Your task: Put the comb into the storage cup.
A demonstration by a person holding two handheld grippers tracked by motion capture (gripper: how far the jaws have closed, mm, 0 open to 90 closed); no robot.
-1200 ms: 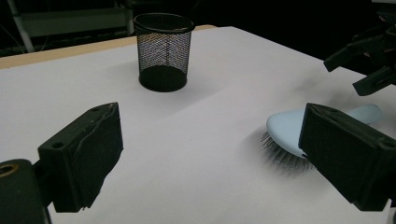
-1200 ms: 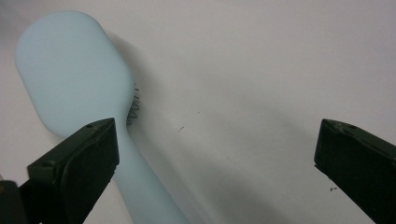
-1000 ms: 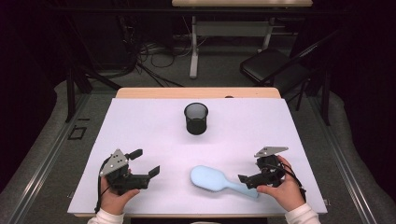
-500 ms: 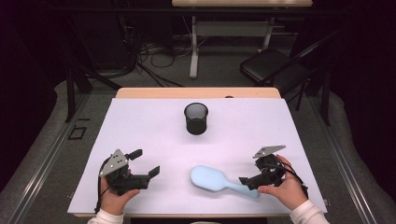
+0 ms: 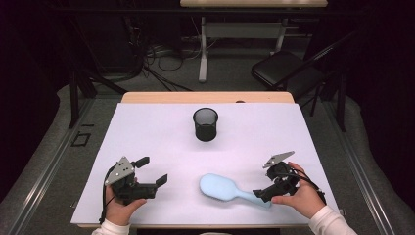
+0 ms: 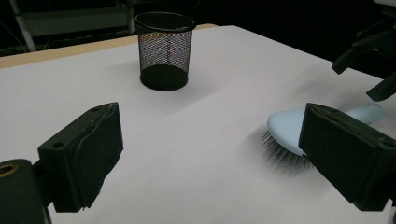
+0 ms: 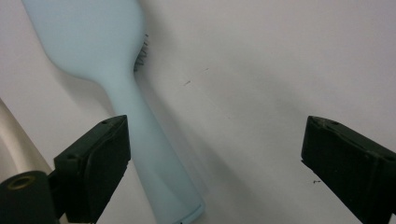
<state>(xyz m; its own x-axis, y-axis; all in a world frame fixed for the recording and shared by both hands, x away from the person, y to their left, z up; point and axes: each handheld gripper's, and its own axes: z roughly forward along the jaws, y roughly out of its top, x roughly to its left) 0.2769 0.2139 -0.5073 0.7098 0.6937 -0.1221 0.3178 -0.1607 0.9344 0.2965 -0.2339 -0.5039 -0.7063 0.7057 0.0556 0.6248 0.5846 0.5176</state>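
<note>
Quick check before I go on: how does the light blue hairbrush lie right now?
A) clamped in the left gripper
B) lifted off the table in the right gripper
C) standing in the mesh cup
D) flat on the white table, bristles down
D: the hairbrush lies on the table with bristles underneath, its handle between the open jaws of the right gripper.

high view: fixed above the person's side, facing forward and down over the whole table | left gripper view: low, near the surface, looking across at the mesh cup and hairbrush | right gripper view: close, steeply down on the hairbrush handle | shared: hairbrush, all three
</note>
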